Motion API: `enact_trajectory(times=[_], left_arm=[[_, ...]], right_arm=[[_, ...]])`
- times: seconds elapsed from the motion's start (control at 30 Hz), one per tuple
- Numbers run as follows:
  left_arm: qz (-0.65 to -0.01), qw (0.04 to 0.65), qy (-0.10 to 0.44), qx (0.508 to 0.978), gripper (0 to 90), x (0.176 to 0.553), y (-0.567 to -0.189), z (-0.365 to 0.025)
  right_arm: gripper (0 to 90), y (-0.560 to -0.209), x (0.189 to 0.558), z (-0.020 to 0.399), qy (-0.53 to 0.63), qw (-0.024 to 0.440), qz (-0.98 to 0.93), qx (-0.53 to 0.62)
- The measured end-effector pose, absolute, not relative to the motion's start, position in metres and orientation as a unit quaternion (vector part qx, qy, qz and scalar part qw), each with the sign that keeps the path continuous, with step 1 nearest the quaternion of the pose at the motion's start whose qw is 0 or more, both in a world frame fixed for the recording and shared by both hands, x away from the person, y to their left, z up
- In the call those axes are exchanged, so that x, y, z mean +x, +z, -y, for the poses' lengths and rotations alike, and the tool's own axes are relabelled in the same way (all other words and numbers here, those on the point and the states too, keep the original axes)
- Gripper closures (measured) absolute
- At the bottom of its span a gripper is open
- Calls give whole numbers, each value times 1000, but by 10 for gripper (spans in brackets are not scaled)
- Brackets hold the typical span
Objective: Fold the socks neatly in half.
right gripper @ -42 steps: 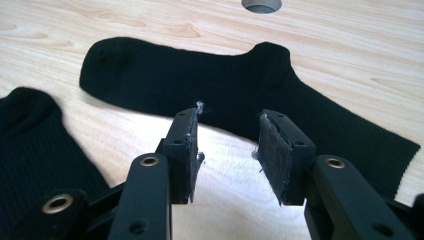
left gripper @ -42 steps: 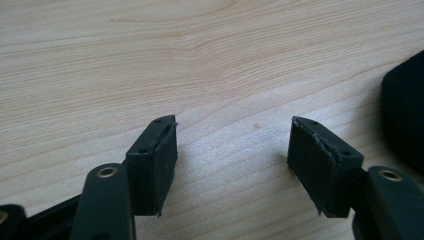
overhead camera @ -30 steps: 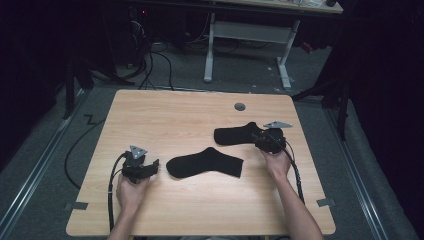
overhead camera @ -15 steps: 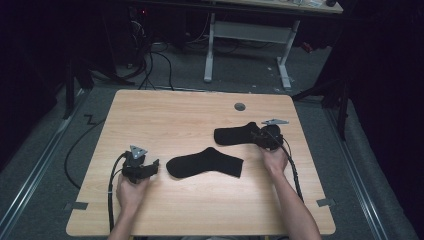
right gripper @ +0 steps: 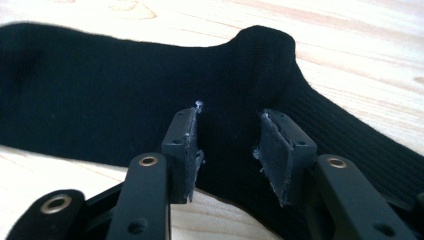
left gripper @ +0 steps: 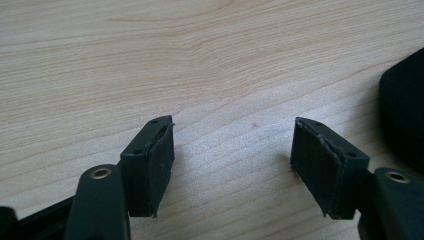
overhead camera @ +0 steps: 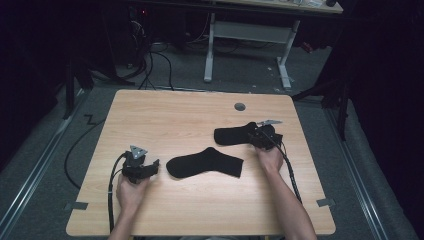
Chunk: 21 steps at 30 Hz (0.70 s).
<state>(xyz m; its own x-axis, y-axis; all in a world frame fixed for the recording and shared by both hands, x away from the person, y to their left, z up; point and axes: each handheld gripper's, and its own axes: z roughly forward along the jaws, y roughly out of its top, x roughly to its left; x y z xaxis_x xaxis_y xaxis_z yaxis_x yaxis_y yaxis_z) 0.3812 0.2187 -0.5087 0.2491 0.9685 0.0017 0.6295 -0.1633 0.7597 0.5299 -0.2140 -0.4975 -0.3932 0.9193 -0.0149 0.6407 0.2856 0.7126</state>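
Two black socks lie flat on the wooden table (overhead camera: 170, 115). One sock (overhead camera: 205, 162) rests in the middle, the other sock (overhead camera: 231, 135) farther back on the right. My right gripper (overhead camera: 256, 136) hovers low over the heel end of the far sock (right gripper: 100, 85). Its jaws stand partly apart with the fabric under the gap, and the right gripper (right gripper: 229, 145) pads do not press on it. My left gripper (overhead camera: 152, 167) rests on the table left of the middle sock. The left gripper (left gripper: 232, 150) is open over bare wood, with the sock's edge (left gripper: 405, 110) to its right.
A round grey grommet (overhead camera: 240, 106) sits near the table's far edge. Behind the table stands a white desk frame (overhead camera: 250, 35), and cables (overhead camera: 150, 60) trail over the grey floor. A black cable (overhead camera: 112, 190) runs from the left gripper off the front edge.
My right gripper has moved a little left and down, onto the heel end of the far sock. The left gripper and both socks stayed put.
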Motion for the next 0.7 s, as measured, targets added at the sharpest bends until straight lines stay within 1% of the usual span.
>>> enact_trajectory(times=[0.1, 0.4, 0.57, 0.7], left_arm=[[-556, 330, 257, 718, 339, 381, -509, -218], [-554, 330, 256, 720, 334, 381, -509, -218], [-553, 331, 255, 721, 331, 381, -509, -217], [-553, 331, 255, 721, 330, 381, -509, -217]], right_arm=[[643, -496, 528, 214, 309, 217, -781, 497], [844, -496, 511, 216, 302, 224, -794, 477], [867, -494, 507, 216, 292, 227, -801, 471], [875, -493, 507, 217, 289, 221, -804, 470]])
